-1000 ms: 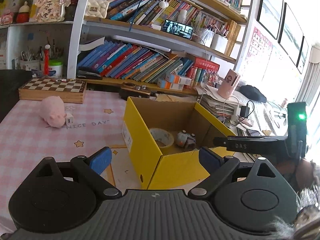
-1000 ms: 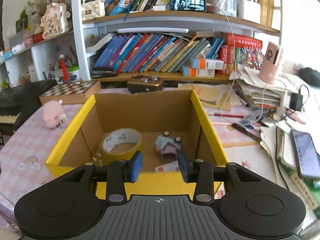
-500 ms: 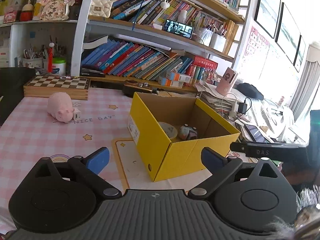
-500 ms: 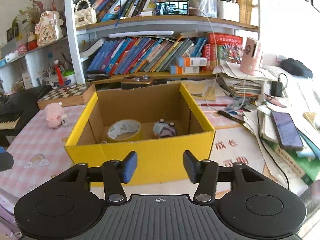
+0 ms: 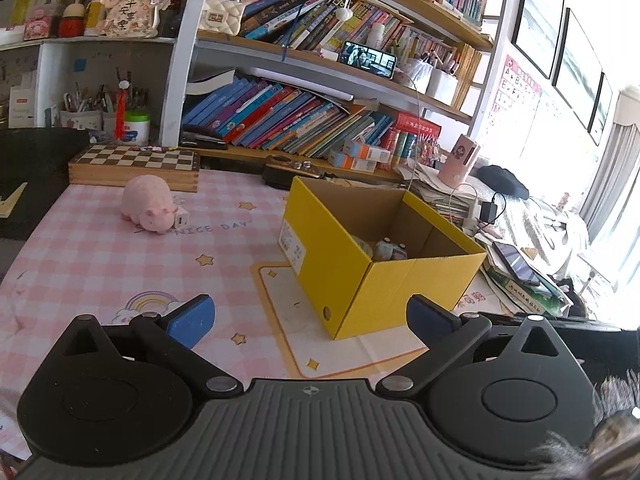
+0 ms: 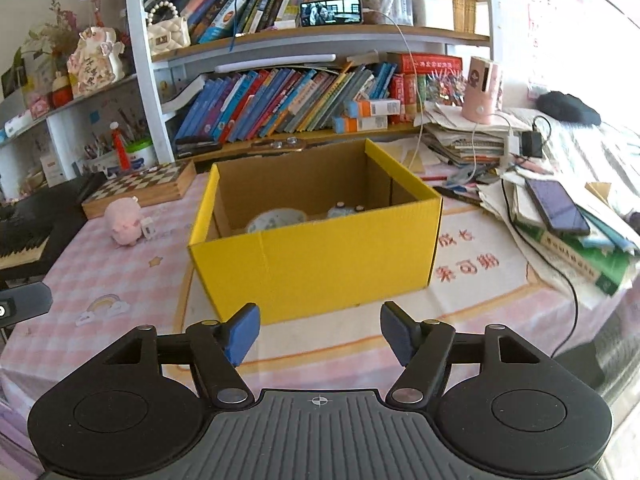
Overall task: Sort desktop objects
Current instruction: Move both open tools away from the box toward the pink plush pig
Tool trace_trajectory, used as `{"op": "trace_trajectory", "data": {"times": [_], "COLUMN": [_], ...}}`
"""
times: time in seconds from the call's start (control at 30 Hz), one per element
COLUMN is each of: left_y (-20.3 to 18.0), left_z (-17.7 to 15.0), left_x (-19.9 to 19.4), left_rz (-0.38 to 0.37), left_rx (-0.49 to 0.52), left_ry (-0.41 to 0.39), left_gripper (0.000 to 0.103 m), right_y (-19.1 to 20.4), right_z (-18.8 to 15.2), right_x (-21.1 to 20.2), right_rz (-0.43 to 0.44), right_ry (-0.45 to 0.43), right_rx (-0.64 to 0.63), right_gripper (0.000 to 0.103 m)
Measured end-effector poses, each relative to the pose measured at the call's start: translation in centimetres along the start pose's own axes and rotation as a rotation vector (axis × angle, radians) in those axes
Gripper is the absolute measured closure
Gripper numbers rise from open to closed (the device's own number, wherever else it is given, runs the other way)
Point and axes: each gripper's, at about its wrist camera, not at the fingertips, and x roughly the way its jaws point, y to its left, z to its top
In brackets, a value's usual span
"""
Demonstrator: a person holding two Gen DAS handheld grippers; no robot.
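Note:
A yellow cardboard box [image 5: 408,280] [image 6: 320,264] stands on the pink checked tablecloth, holding a roll of tape [image 6: 276,218] and a small grey toy [image 5: 390,249] [image 6: 344,211]. A pink pig toy [image 5: 150,208] [image 6: 125,226] with a small white charger [image 5: 181,218] lies to the box's left, near the chessboard. My left gripper [image 5: 310,316] is wide open, its jaws still opening, nothing between them, short of the box's near corner. My right gripper [image 6: 320,332] faces the box's front wall, jaws opening and empty.
A wooden chessboard box [image 5: 134,164] sits at the back left. Bookshelves [image 6: 288,100] line the far edge. Stacked papers, books and a phone [image 6: 556,210] with cables crowd the right side. A dark keyboard [image 6: 24,236] lies beyond the left table edge.
Both grippers have drawn back from the box, which now looks smaller. The right jaws have opened wider; they were inside the box rim and are now in front of it.

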Motion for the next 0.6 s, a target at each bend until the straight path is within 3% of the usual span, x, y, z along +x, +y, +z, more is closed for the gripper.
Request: {"op": "trace_trajectory", "data": {"times": [0.17,0.6], "left_y": [1.3,4.4], "left_z": [-0.4,-1.8], "left_x": [-0.6,-2.1], "left_rz": [0.010,0.043], "left_rx": [-0.004,-0.016], "left_ry": [0.012,0.051], "left_gripper": [0.000,0.000], "right_y": [1.5,6.7], "right_z": [-1.6,-4.0], "right_x": [-0.4,-0.1], "right_rz": [0.002,0.056], "right_ry": [0.037,0.112], "right_rx": [0.022,-0.066], "right_gripper": [0.033,0.028]}}
